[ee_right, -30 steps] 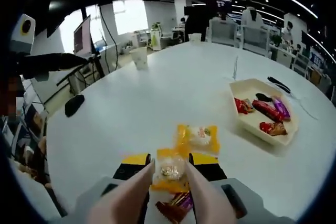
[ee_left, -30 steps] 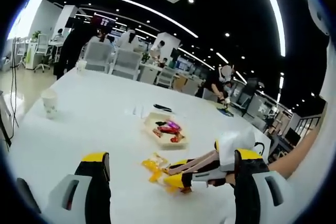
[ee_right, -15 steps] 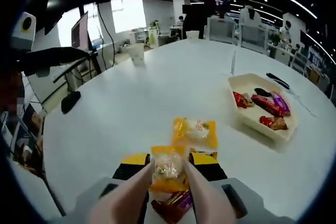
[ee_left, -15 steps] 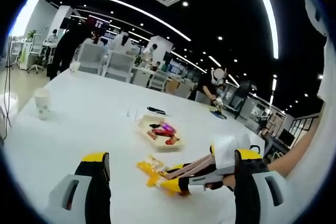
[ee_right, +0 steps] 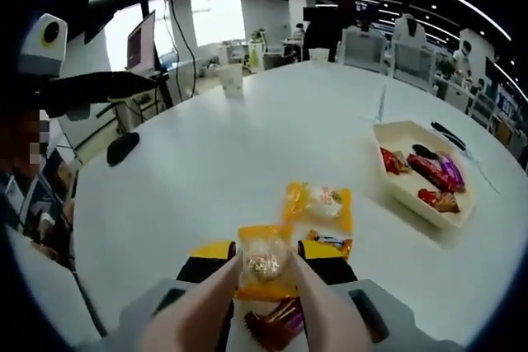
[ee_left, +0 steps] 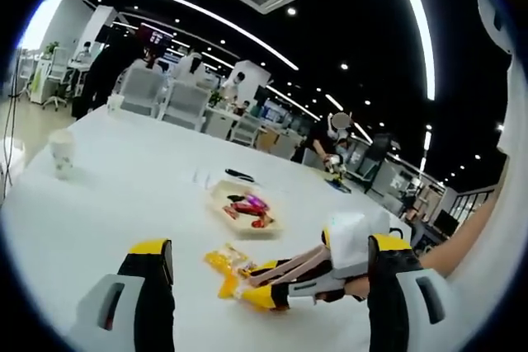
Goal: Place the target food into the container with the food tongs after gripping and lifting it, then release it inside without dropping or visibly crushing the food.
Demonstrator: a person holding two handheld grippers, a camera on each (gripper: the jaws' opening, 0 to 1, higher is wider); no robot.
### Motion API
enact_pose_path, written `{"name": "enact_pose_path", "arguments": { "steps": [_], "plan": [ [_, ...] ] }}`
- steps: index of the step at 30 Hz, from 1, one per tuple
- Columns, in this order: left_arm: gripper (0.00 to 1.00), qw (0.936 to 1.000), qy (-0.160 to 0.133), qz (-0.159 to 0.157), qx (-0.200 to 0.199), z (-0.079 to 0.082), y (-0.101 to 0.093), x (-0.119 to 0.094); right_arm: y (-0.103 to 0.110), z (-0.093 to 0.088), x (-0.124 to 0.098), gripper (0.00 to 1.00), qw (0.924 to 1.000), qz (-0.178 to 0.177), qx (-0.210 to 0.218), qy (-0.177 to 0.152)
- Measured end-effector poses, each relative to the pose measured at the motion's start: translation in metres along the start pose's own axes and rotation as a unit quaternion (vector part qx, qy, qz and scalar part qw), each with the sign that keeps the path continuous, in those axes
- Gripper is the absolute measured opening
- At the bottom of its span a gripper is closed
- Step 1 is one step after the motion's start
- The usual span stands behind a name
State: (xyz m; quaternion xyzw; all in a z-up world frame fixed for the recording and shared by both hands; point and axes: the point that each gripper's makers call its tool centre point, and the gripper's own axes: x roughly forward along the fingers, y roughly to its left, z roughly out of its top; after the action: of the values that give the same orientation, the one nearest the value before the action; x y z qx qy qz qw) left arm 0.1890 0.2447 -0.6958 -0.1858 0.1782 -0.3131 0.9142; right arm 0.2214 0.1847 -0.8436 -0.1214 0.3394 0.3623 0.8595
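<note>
Between the pink food tongs (ee_right: 307,298) sits a yellow snack packet (ee_right: 264,260), pinched at its sides and held just above the white table (ee_right: 206,179). My right gripper (ee_right: 268,263) is shut on the tongs' two arms. A second yellow packet (ee_right: 320,204) lies flat on the table just beyond, with a small packet (ee_right: 330,242) beside it. The cream container (ee_right: 396,187) with red and purple wrapped snacks stands at the right. In the left gripper view the tongs (ee_left: 297,268) reach in from the right toward the yellow packets (ee_left: 223,263). My left gripper (ee_left: 268,246) is open and holds nothing.
A paper cup (ee_right: 231,80) stands at the table's far side, seen too as the cup (ee_left: 59,152). A black mouse (ee_right: 122,147) lies at the left edge. A red-purple wrapper (ee_right: 276,323) lies under the tongs. The container (ee_left: 216,194) sits mid-table. Office chairs and people stand behind.
Both views have shifted a little with the hands. The tongs keep the same hold on the yellow packet. The left gripper stays open.
</note>
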Motion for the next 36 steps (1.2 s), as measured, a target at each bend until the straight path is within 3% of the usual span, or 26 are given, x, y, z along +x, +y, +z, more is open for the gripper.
{"name": "enact_pose_path", "arguments": {
  "steps": [4,7,11,12,14,15,18,19,21,23,28,31,36],
  "plan": [
    [0.99,0.9999,0.003,0.013,-0.004,-0.002,0.007,-0.004,0.0,-0.002,0.004,0.3,0.9993,-0.002,-0.035,-0.013],
    [0.99,0.9998,-0.001,0.017,-0.007,-0.002,0.009,-0.004,-0.004,-0.002,0.003,0.3,0.9998,0.004,-0.011,-0.018],
    [0.98,0.9998,0.005,0.013,-0.01,-0.005,0.007,0.002,-0.005,0.0,0.002,0.29,0.9996,0.01,-0.019,-0.017],
    [0.98,0.9999,0.007,0.011,-0.01,-0.005,0.004,0.004,-0.006,0.0,0.0,0.29,0.9999,0.01,-0.007,-0.004],
    [0.99,0.9999,0.007,0.014,-0.004,-0.003,0.002,0.005,-0.004,0.003,-0.001,0.29,0.9994,0.021,0.024,-0.009],
    [0.99,0.9998,0.001,0.021,0.0,0.0,0.003,0.006,-0.006,0.01,-0.003,0.29,0.9988,0.02,0.035,-0.03],
    [0.98,0.9996,-0.01,0.026,-0.005,0.003,0.002,0.006,-0.006,0.011,-0.003,0.3,0.9991,0.02,0.02,-0.03],
    [0.98,0.9995,-0.009,0.028,-0.006,0.002,0.002,0.007,-0.006,0.006,0.003,0.3,0.9996,0.024,-0.003,-0.015],
    [0.97,0.9995,-0.004,0.03,-0.009,0.0,0.001,0.007,-0.006,0.001,0.008,0.3,0.9996,0.026,-0.006,-0.011],
    [0.97,0.9995,-0.003,0.03,-0.009,-0.002,0.0,0.007,-0.006,0.009,0.01,0.29,0.9984,0.029,-0.008,-0.048],
    [0.98,0.9994,0.0,0.032,-0.011,-0.006,-0.002,0.005,-0.005,0.007,0.012,0.25,0.999,0.039,-0.022,-0.003],
    [0.98,0.9991,0.001,0.04,-0.012,-0.006,0.0,0.005,-0.008,0.006,0.012,0.22,0.9994,0.034,0.004,0.008],
    [0.97,0.9985,-0.018,0.051,-0.006,0.005,-0.002,0.001,-0.012,0.005,0.009,0.19,0.994,0.054,0.094,0.013]
  ]
}}
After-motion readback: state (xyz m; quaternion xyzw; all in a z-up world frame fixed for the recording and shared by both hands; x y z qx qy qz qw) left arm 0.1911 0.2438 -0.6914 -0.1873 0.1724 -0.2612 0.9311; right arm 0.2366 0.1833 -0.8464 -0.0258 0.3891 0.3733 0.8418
